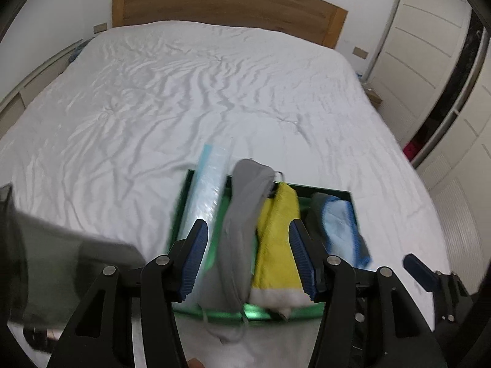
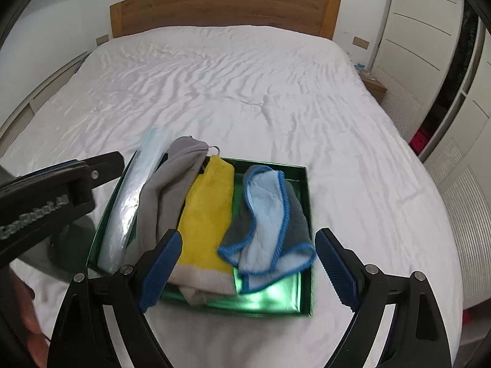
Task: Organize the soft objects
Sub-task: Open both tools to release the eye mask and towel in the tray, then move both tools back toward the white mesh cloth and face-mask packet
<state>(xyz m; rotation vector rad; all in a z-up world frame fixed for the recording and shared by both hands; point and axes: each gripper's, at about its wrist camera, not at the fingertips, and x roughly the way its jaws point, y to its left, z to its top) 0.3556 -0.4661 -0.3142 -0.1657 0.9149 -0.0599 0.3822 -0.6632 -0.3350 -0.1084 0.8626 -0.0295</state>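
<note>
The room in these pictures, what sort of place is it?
A bedroom, most likely: a large bed with a rumpled white cover, a wooden headboard against the wall, and white wardrobe doors along one side.

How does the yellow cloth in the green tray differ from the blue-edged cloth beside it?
The yellow terry cloth with a white end band lies folded into a long straight strip; the light-blue cloth with bright blue stitched edging and a grey reverse lies loosely bunched, corners splayed. The yellow one sits mid-tray against a grey fabric piece; the blue-edged one fills the right side. Both lie in the shiny green tray, gripped by neither gripper.
</note>
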